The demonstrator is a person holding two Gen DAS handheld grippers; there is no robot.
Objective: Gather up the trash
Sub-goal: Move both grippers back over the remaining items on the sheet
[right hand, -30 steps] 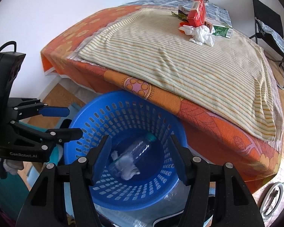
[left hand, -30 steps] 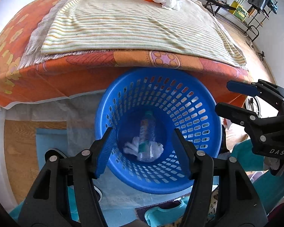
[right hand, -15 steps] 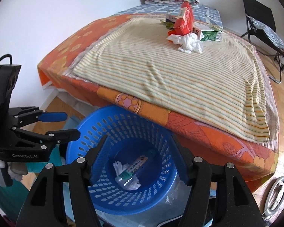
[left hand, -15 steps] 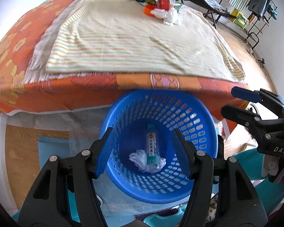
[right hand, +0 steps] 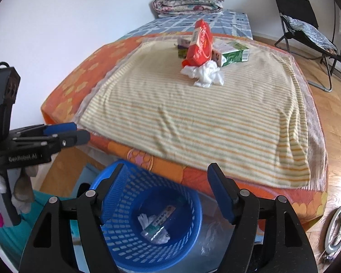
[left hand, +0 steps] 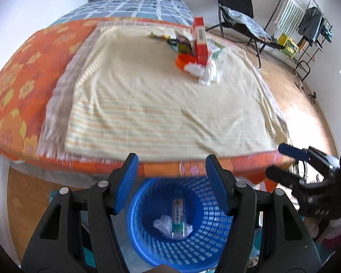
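Note:
A blue plastic basket (left hand: pixel 206 234) (right hand: pixel 125 234) stands on the floor at the foot of the bed, holding a clear plastic bottle (left hand: pixel 177 218) (right hand: pixel 158 224) and a crumpled white tissue (left hand: pixel 162 224). On the striped blanket (left hand: pixel 159 104) lies a trash pile: a red carton (left hand: pixel 200 41) (right hand: pixel 199 44), crumpled white tissue (left hand: pixel 204 72) (right hand: pixel 204 74), an orange lid (left hand: pixel 183 60), a green carton (right hand: pixel 235 55) and wrappers. My left gripper (left hand: pixel 171 179) is open and empty above the basket. My right gripper (right hand: pixel 166 191) is open and empty, also over the basket; it also shows in the left wrist view (left hand: pixel 282 161).
A folded quilt (right hand: pixel 188 0) lies at the bed's head. A black folding chair (right hand: pixel 304 29) and a clothes rack (left hand: pixel 307 20) stand on the wooden floor to the right. A ring-shaped object (right hand: pixel 336 229) lies on the floor at lower right.
Both grippers have lifted and tilted up from the basket toward the bed; the basket has slid low in both views and the trash pile has come closer to centre.

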